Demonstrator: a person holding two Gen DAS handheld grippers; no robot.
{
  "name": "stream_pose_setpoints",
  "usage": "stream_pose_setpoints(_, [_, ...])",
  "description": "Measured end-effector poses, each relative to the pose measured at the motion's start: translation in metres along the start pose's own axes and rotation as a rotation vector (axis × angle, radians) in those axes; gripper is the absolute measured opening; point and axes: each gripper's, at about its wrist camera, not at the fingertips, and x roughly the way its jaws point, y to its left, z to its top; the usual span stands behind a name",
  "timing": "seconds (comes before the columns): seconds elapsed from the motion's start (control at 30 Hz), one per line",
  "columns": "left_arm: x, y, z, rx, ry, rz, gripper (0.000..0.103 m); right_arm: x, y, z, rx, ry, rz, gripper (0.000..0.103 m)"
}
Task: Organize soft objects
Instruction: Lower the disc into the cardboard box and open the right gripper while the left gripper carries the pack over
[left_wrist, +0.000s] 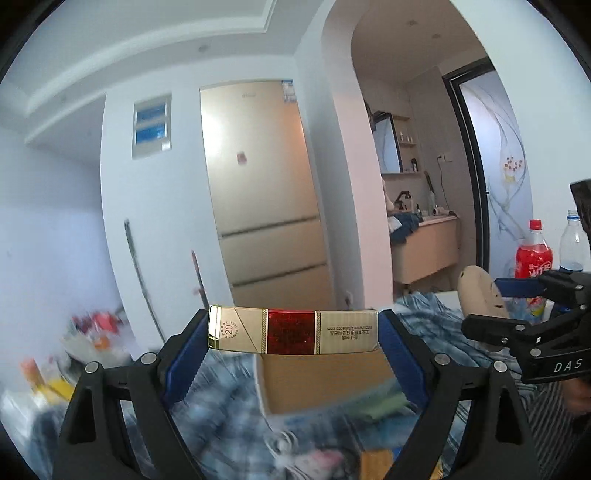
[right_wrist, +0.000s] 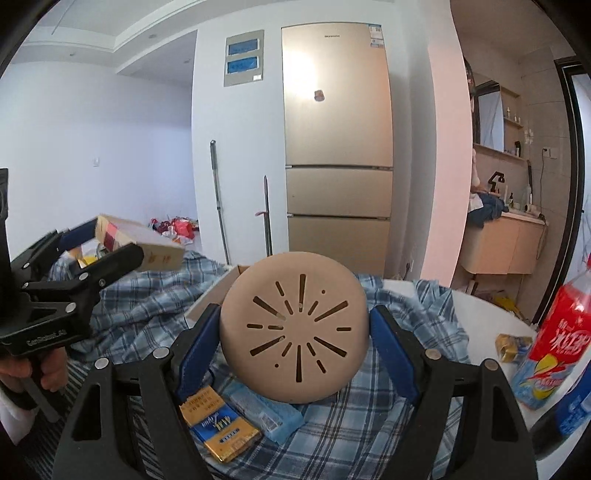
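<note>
My left gripper (left_wrist: 293, 334) is shut on a gold and red cigarette carton (left_wrist: 293, 332), held crosswise between its blue pads, lifted above a blue plaid cloth (left_wrist: 229, 398) and an open cardboard box (left_wrist: 321, 380). The same carton (right_wrist: 147, 243) appears at the left of the right wrist view. My right gripper (right_wrist: 295, 332) is shut on a round tan slotted disc (right_wrist: 295, 328), raised over the plaid cloth (right_wrist: 369, 406). That disc (left_wrist: 480, 291) shows at the right of the left wrist view.
A blue and gold pack (right_wrist: 221, 432) and a light blue packet (right_wrist: 266, 413) lie on the cloth under the disc. A red soda bottle (right_wrist: 554, 339) and a small gold packet (right_wrist: 511, 345) stand on the white table (right_wrist: 480, 317) at right. A gold fridge (right_wrist: 336, 147) stands behind.
</note>
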Motion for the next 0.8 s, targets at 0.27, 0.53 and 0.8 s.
stream_pose_setpoints(0.27, [0.001, 0.003, 0.054, -0.028, -0.059, 0.104, 0.09, -0.001, -0.008, 0.062, 0.054, -0.074, -0.002, 0.079])
stream_pose_setpoints(0.53, [0.033, 0.026, 0.105, -0.262, 0.032, 0.093, 0.09, 0.014, -0.008, 0.121, 0.07, -0.091, -0.082, 0.079])
stream_pose_setpoints(0.8, [0.054, 0.027, 0.093, -0.263, 0.052, 0.122, 0.09, 0.038, -0.015, 0.103, 0.087, -0.065, -0.092, 0.079])
